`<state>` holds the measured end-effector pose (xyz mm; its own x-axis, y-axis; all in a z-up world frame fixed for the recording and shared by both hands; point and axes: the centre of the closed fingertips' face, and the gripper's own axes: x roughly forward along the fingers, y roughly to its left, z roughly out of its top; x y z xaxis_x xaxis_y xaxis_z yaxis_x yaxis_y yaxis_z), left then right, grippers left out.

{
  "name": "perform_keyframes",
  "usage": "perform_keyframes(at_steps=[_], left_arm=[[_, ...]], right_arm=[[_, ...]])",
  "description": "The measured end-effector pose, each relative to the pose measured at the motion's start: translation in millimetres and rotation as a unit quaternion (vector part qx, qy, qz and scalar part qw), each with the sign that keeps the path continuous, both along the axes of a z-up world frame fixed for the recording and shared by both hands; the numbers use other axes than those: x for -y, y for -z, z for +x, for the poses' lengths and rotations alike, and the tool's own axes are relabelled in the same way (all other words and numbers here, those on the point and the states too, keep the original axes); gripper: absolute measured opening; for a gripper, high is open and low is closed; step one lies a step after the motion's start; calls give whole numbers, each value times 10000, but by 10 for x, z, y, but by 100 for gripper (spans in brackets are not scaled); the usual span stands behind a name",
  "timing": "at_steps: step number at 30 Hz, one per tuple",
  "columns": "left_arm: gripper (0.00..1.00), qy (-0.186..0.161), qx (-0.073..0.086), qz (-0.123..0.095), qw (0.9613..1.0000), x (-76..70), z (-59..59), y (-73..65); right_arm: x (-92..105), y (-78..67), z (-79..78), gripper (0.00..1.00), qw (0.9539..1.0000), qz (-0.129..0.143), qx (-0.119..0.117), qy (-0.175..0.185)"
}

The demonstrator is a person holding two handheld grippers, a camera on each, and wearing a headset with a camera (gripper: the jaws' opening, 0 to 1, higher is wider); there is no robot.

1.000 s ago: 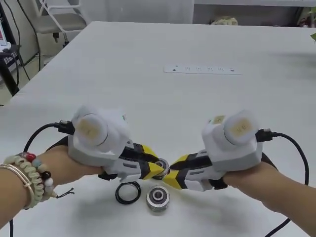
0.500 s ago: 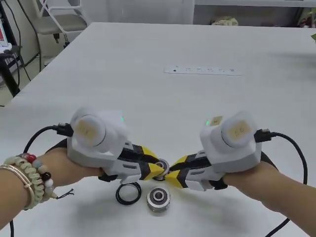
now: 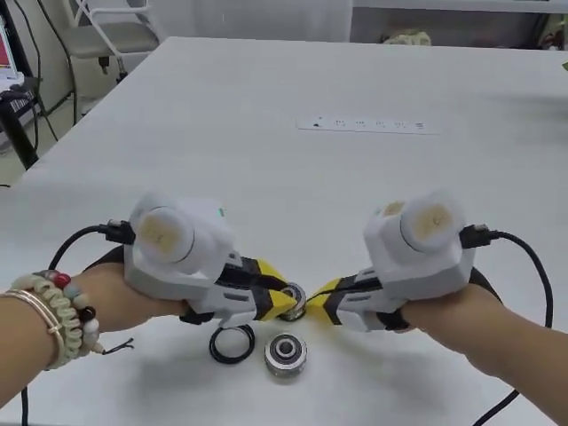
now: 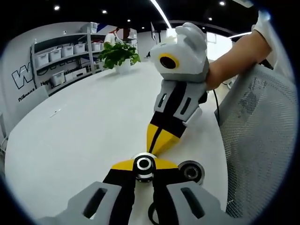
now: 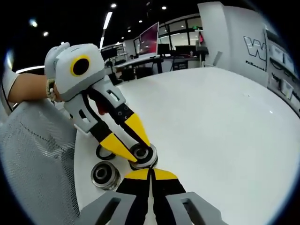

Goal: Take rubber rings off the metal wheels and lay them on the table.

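Observation:
My left gripper [image 3: 284, 302] is shut on a small metal wheel [image 3: 293, 298], held just above the white table; its yellow jaws clamp the wheel [image 4: 144, 165] from both sides. My right gripper [image 3: 314, 307] faces it with its jaws shut, tips against the rim of the held wheel [image 5: 143, 155]. I cannot tell whether the right gripper [image 5: 150, 172] pinches a rubber ring there. A loose black rubber ring [image 3: 232, 343] lies on the table below the left gripper. Beside it lies a second metal wheel [image 3: 285, 353], flat on the table.
The white table [image 3: 293, 186] stretches far ahead, with a flat white strip [image 3: 366, 125] lying across its middle. Black cables trail from both grippers. A chair [image 3: 106, 35] stands past the far left corner. A mesh chair back [image 4: 262, 145] is close behind the grippers.
The right gripper has lifted and rolled a little, bringing its tips closer to the held wheel. The left gripper, the loose ring and the second wheel stay put.

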<state>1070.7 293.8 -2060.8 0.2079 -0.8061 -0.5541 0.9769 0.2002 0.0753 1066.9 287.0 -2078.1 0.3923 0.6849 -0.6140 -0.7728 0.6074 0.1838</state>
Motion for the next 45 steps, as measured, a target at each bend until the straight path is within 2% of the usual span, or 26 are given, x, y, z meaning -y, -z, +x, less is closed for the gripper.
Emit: perform_keyframes(at_steps=[2,3,5,6,7,8,10,22,29,40,43,44,45], left_arm=[[8,5,17,7,10000,-1,0,2],[8,5,23,10,10000,-1,1,2],[8,9,35,13,10000,-2,-1,1],[8,9,40,15,10000,-3,-2,1],[8,19,48,18,10000,-1,-5,-1],[8,26,60,24,10000,-1,-6,-1],[8,50,88,35,9999,-2,-9,-3],[8,21,98,24,9999,-8,-3,-2],[8,5,86,13,10000,-10,-7,-4],[8,1,86,1,10000,-10,-7,-8],[8,-5,88,-4,10000,-6,-4,-9],[8,-16,84,-11,10000,-3,-3,-9],[8,-30,71,-23,10000,-2,-2,-9]], right_arm=[[35,-27,41,0,9995,157,-67,252],[39,-35,48,0,9995,185,-62,251],[3,-138,64,0,9964,677,-267,444],[-12,-163,56,0,9948,812,-374,496],[17,-116,49,0,9967,584,-312,459],[0,-128,26,0,9974,575,-231,378],[-10,-130,30,0,9967,605,-311,440],[-65,-178,18,0,9973,592,-253,363],[-90,-188,15,0,9983,509,-109,248],[-122,-211,3,0,9980,601,-105,182],[-192,-285,-21,0,9965,820,-106,88],[-175,-265,-8,0,9977,662,-85,128],[-172,-263,5,0,9983,573,74,31]])
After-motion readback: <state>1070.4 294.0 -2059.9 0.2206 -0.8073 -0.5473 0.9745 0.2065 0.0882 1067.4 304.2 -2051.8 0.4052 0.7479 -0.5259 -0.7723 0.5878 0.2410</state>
